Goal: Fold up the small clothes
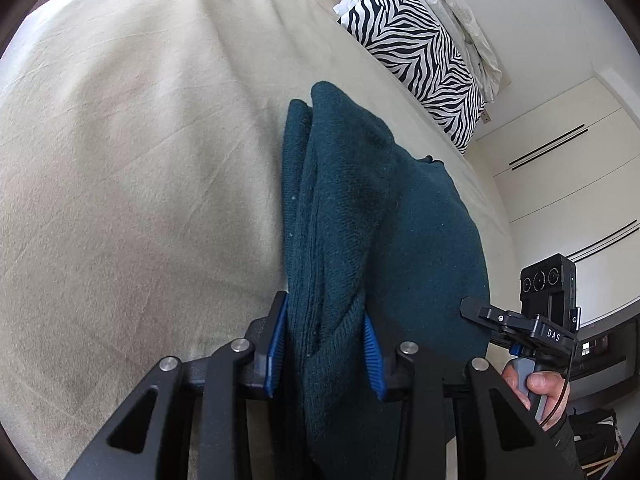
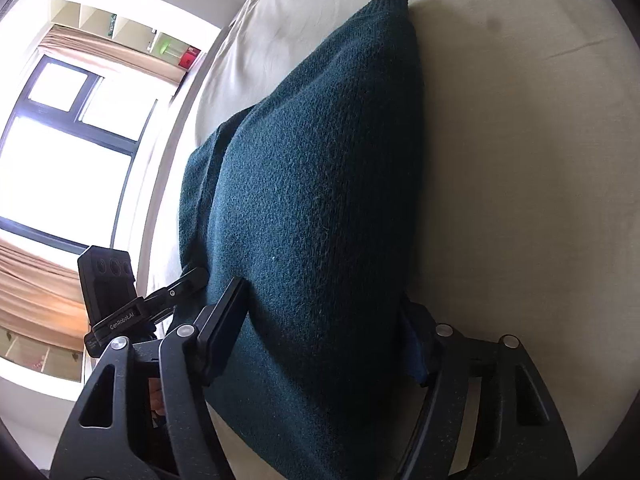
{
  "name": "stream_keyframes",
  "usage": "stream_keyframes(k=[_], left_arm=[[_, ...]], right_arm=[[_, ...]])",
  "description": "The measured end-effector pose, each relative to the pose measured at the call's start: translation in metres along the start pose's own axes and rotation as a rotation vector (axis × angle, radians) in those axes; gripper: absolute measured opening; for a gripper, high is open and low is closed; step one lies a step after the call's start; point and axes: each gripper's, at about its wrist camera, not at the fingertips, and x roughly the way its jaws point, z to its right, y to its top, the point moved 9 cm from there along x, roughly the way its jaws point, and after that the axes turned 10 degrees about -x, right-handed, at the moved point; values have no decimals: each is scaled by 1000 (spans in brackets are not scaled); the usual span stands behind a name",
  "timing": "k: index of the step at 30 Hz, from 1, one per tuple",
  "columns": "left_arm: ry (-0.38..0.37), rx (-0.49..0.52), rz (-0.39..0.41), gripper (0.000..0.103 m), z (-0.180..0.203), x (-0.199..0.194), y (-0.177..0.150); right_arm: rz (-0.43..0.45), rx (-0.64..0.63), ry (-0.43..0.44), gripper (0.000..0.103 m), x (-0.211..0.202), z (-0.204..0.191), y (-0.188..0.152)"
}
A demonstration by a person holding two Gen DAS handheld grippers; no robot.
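Dark teal knit garment (image 1: 352, 208) — doubled, bunched — clamped by both left gripper (image 1: 325, 354) and right gripper (image 2: 324, 344).

I see my left gripper (image 1: 325, 350) clamped on a bunched fold of the dark teal knit garment (image 1: 360, 216), its blue pads (image 1: 276, 344) pressing the fabric from both sides. The cloth hangs in layered folds over the cream bedsheet (image 1: 132, 168). To the right, my right gripper (image 1: 478, 312) is beside the garment's edge, its tips hidden behind the cloth, held by a hand (image 1: 540, 390). A zebra-print pillow (image 1: 420, 64) lies at the far edge of the bed.
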Motion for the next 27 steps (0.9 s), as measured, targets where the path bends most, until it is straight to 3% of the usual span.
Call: stream_keyframes(k=[5, 8, 14, 19, 23, 27], left_arm=[[4, 35, 37, 26, 9, -2, -1], [-26, 26, 59, 24, 13, -7, 1], [-79, 67, 88, 24, 39, -36, -10], [-97, 66, 103, 24, 49, -62, -49], [-95, 37, 65, 24, 49, -66, -95], [-28, 55, 39, 24, 50, -59, -140]], right_arm=[[32, -67, -63, 42, -8, -13, 4], [60, -93, -80, 39, -17, -22, 7], [107, -109, -21, 37, -51, -42, -4], [137, -99, 43, 37, -89, -55, -42], [129, -60, 66, 37, -105, -56, -90], [129, 11, 66, 37, -105, -35, -142]])
